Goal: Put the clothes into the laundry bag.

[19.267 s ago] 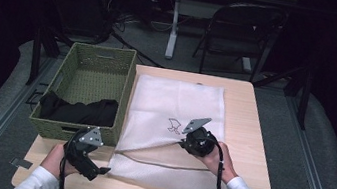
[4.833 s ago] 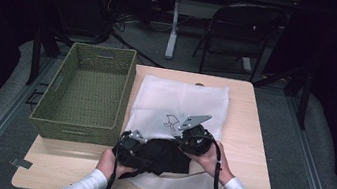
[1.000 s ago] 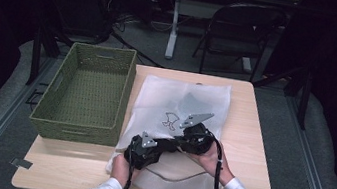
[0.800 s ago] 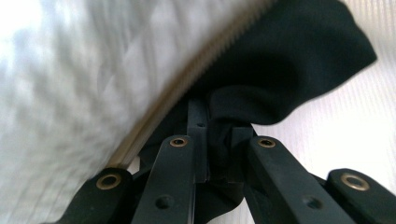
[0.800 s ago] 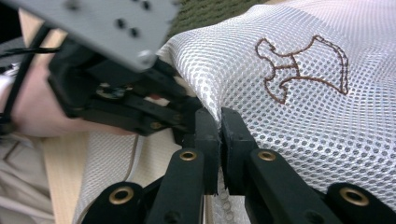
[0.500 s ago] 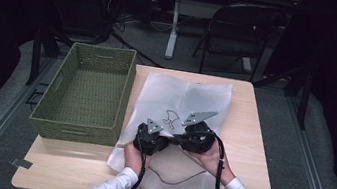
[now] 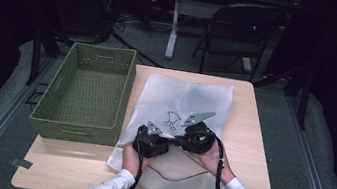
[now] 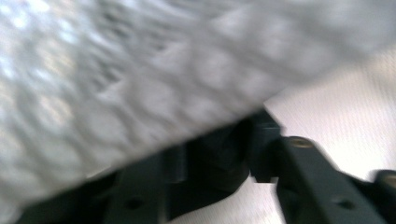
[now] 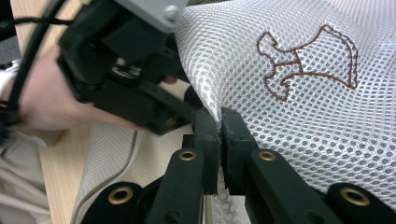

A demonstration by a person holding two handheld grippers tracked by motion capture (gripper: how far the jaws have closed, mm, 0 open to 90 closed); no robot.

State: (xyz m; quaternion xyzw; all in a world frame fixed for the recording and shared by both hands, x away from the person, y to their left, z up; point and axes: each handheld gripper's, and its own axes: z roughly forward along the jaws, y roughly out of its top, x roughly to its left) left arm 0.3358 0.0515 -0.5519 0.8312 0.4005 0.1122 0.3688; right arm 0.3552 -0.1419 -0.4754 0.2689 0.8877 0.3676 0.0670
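A white mesh bag with a brown stitched figure lies flat on the wooden table. My right gripper is shut on a fold of the bag's mesh near the figure. My left gripper meets it tip to tip, its jaws pushed under the lifted mesh. Those jaws have just been opening and stand apart, with blurred mesh draped over them and a dark shape between them that I cannot make out. Both hands rest on the bag's near half.
An empty green woven basket stands on the table's left side, close against the bag. Bare tabletop runs along the near left edge. A dark folding chair and a table leg stand beyond the far edge.
The left gripper has edged up and to the right, closer to the right gripper's tips. The right hand and the bag have stayed put.
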